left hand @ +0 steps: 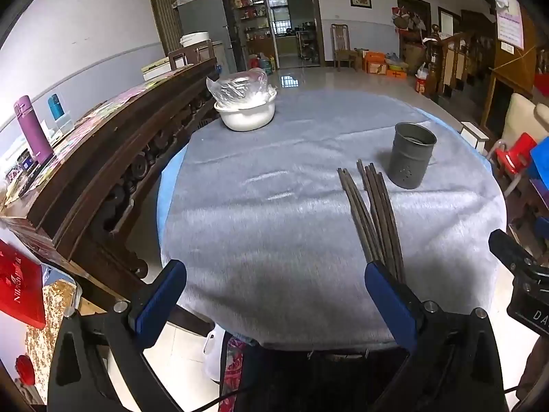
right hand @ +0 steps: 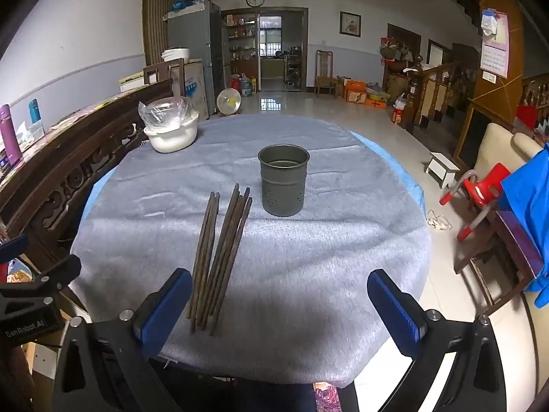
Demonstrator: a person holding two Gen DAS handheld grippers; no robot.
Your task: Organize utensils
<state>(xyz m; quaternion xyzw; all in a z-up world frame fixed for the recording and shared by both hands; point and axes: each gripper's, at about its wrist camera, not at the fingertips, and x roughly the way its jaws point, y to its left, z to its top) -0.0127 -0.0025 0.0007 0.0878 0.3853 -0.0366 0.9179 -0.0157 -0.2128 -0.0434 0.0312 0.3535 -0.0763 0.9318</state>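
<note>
Several dark wooden chopsticks (right hand: pixel 219 254) lie in a loose bundle on the grey cloth of the round table (right hand: pixel 308 274); the left wrist view has the chopsticks (left hand: pixel 374 213) to the right. Just beyond their far tips stands an upright grey metal holder (right hand: pixel 283 181), its mouth showing nothing inside, and the same holder (left hand: pixel 411 154) appears in the left wrist view. My right gripper (right hand: pixel 279 304) hangs open above the table's near edge, right of the chopsticks' near ends. My left gripper (left hand: pixel 274 295) is open too, with bare cloth between its fingers; its right finger hides the chopsticks' near ends.
A white bowl (left hand: pixel 247 113) with crumpled clear plastic on top sits at the table's far left edge. A carved dark wooden bench back (left hand: pixel 113 158) runs along the left. A red child's chair (right hand: pixel 480 189) and a white stool (right hand: pixel 442 168) stand on the floor to the right.
</note>
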